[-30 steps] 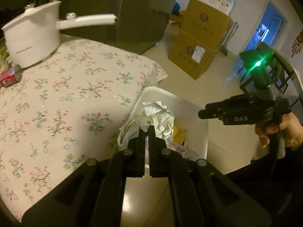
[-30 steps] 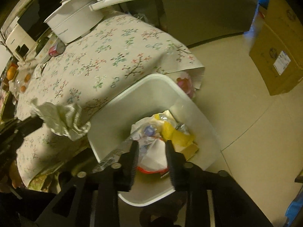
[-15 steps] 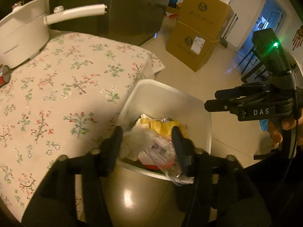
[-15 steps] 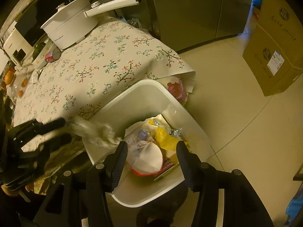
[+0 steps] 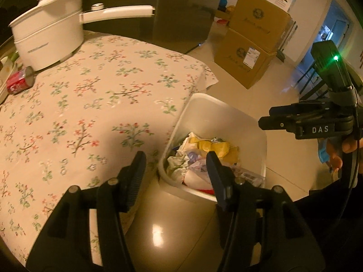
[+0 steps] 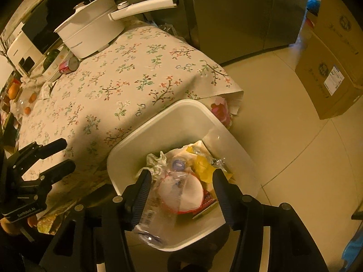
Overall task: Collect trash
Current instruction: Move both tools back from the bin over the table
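- At the far left of the tablecloth-covered table (image 5: 95,104), beside the white pot (image 5: 47,43), a red can (image 5: 19,82) is seen lying on its side. If it counts as trash, it is judged light, rigid but dentable, and inclined to roll; a grip across the middle of its body is advised.
- Further left in the right wrist view, crumpled scraps (image 6: 45,89) are noted on the cloth near some oranges (image 6: 13,90); these are too small to identify.
- Over the table edge, the left gripper (image 5: 175,170) is found with jaws spread apart and nothing between the pads. They have just been opening.
- On the floor against the table, the white bin (image 6: 127,149) is observed, already holding the collected trash: a crumpled tissue (image 6: 156,161), a clear plastic bottle (image 6: 158,204), a yellow wrapper (image 6: 203,168) and a red-rimmed paper cup (image 6: 181,195).
- The tissue is judged soft, nearly weightless and easily pinched anywhere. The bottle is judged light, thin-walled and slippery, best taken across the body or neck, gently.
- Above the bin, the right gripper (image 6: 181,183) is found with jaws parted, having just been opening; the bottle lies beneath and between them, unpressed.
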Demonstrator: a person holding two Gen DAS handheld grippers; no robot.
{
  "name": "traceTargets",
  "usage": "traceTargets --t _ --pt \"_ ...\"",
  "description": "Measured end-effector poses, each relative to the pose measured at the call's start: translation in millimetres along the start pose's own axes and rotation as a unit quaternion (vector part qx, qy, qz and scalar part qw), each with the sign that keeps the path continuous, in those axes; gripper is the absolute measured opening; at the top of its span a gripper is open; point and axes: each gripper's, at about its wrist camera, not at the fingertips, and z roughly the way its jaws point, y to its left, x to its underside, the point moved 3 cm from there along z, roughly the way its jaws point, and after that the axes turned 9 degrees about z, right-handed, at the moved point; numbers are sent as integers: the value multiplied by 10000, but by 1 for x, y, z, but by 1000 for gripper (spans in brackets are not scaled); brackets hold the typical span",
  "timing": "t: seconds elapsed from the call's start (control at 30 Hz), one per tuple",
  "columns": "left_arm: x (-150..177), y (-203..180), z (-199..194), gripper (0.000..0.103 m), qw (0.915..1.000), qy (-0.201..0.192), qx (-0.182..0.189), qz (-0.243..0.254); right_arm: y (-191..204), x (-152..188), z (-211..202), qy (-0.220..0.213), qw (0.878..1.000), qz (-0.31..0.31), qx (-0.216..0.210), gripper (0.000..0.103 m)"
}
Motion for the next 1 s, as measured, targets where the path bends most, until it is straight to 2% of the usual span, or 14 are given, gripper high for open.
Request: traceTargets --t 0.2,0.3,0.37,0.43,0.53,0.67,0.9,1.0 --pt "6 15 -12 57 9999 -52 -77 -116 17 -3 0 -8 9999 -124 -58 58" --pt "10 24 -19 64 9997 -71 -169 -180 27 -4 0 -14 9997 -210 -81 58" --pt "12 31 -23 75 9993 -87 -276 -228 35 -5 1 -22 9996 -277 -79 61" --pt "16 38 -29 80 9987 -107 -394 -289 45 -8 1 -54 9994 -342 -56 70" --pt "23 54 -37 83 9973 -88 -594 -423 59 -11 2 -92 9991 -418 -50 75" --pt "33 77 -51 84 9946 -83 -840 -597 80 -15 4 -163 9986 -494 -109 77" --pt "56 136 -78 91 9851 -43 -1520 -807 129 -27 11 -299 9960 -786 -298 81" --pt "65 178 -90 93 9772 -73 -1795 -1129 160 -43 20 -338 9946 -904 -388 82"
